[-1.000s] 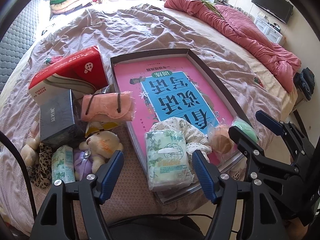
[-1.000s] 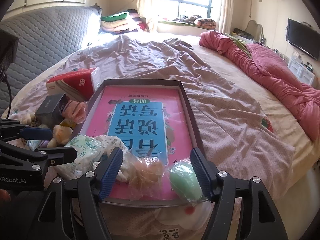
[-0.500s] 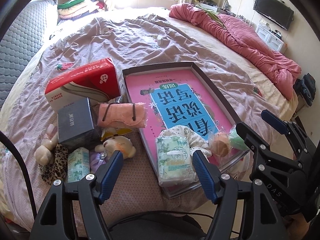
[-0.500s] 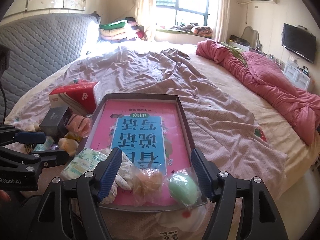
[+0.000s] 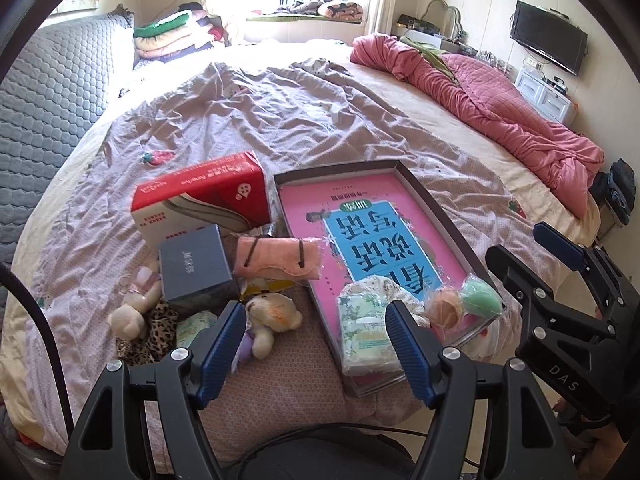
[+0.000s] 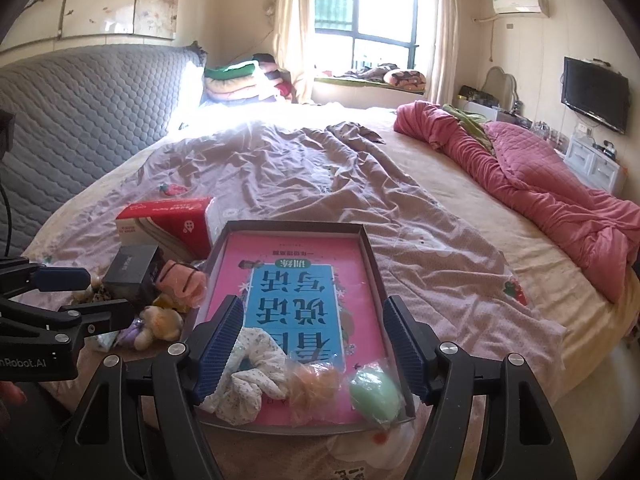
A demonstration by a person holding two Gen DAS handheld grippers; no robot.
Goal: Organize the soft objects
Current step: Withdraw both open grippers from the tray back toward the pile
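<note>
With both jaws wide and empty, the left hand-held gripper [image 5: 316, 344] should drop squarely over the plush bear [image 5: 269, 317] just ahead of its left finger, beside the tray [image 5: 440, 216], while the right hand-held gripper [image 6: 314, 344] hovers clear.

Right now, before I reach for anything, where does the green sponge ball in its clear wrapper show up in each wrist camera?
Left wrist view: the green sponge ball sits right of centre, in the tray's near right corner, beside the peach ball.
Right wrist view: it is low and right of centre, just inside the right claw's right finger.
Shared landmark: the pink tray with the blue panel.
</note>
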